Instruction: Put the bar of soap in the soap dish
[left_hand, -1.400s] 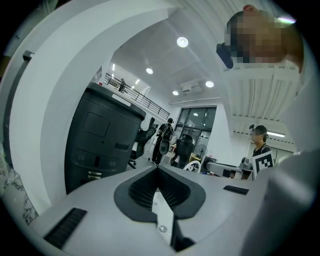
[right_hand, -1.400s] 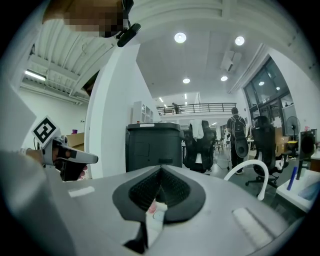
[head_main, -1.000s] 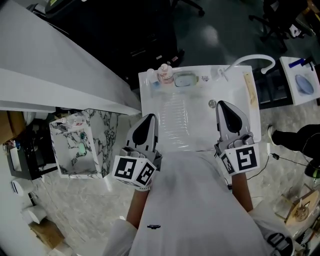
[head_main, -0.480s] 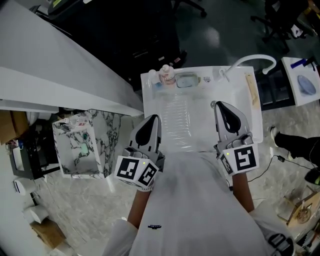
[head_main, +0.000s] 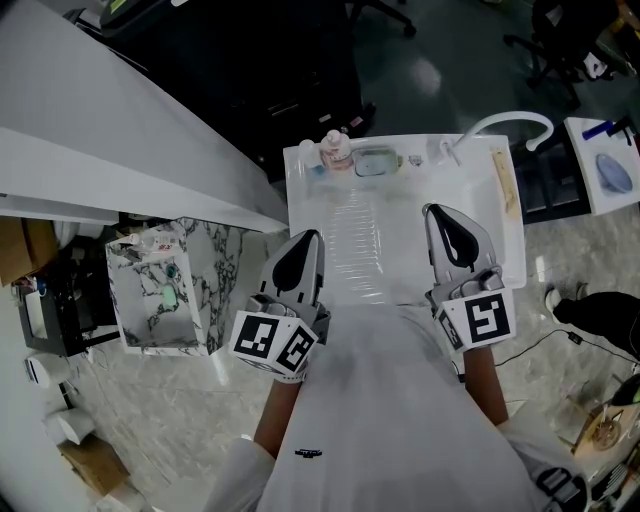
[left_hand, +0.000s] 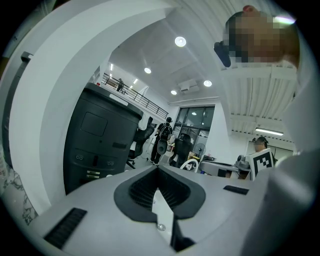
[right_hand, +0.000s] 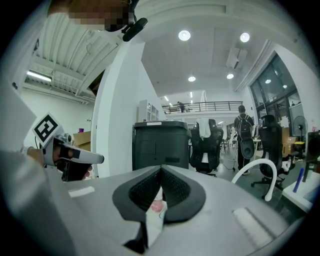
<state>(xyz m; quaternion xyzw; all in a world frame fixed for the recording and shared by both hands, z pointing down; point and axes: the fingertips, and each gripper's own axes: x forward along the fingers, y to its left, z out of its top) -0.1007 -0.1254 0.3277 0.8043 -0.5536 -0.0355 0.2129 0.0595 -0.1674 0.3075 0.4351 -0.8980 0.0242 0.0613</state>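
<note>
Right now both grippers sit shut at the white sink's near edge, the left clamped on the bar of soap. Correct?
No: the left gripper is shut but empty; the left gripper view shows its jaws together, nothing between. The rest holds: right gripper shut, both at the near edge of the white sink.

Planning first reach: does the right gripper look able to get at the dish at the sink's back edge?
Probably yes: bare sink lies between the right gripper and the dish; its jaws are shut.
</note>
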